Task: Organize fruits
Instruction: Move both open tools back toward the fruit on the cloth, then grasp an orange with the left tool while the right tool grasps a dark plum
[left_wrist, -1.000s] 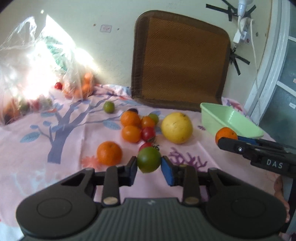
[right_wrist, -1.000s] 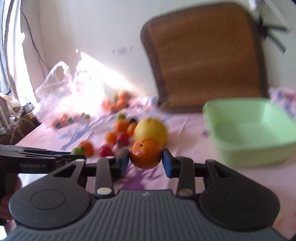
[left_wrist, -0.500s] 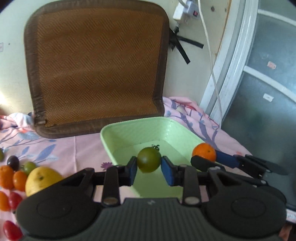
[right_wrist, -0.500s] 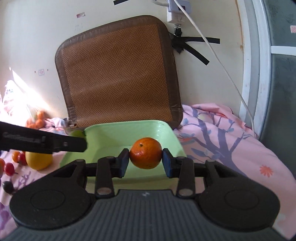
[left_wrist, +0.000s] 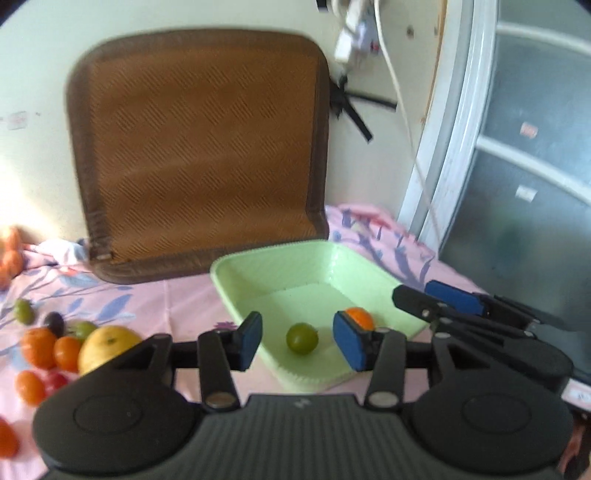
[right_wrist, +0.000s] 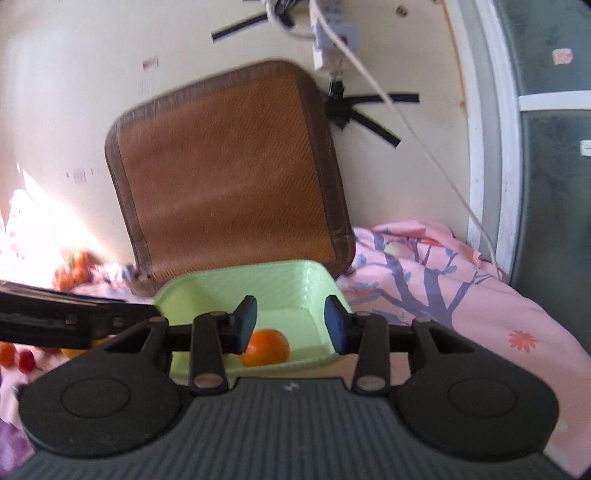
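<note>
A pale green tray (left_wrist: 266, 260) sits on the pink tree-print cloth. Inside it lie a small green tomato (left_wrist: 302, 338) and an orange (left_wrist: 357, 316), the orange half hidden by a pad. My left gripper (left_wrist: 300, 341) hovers over the tray's near edge; its jaws are opening and the tomato lies below, free of the pads. From the right, the right gripper's fingers (left_wrist: 454, 301) reach over the tray rim. In the right wrist view my right gripper (right_wrist: 290, 328) is opening above the tray (right_wrist: 295, 280), and the orange (right_wrist: 267, 347) rests on the floor beneath, loose.
A brown woven mat (left_wrist: 199, 155) leans on the wall behind the tray. Loose fruit lies at the left: a yellow fruit (left_wrist: 105, 347), oranges (left_wrist: 38, 347), small tomatoes. A white cable (left_wrist: 402, 110) hangs beside a door frame (left_wrist: 465, 122) on the right.
Both grippers swung right from the fruit pile to the green tray. The left let go of the green tomato and the right let go of the orange; both fruits now lie in the tray.
</note>
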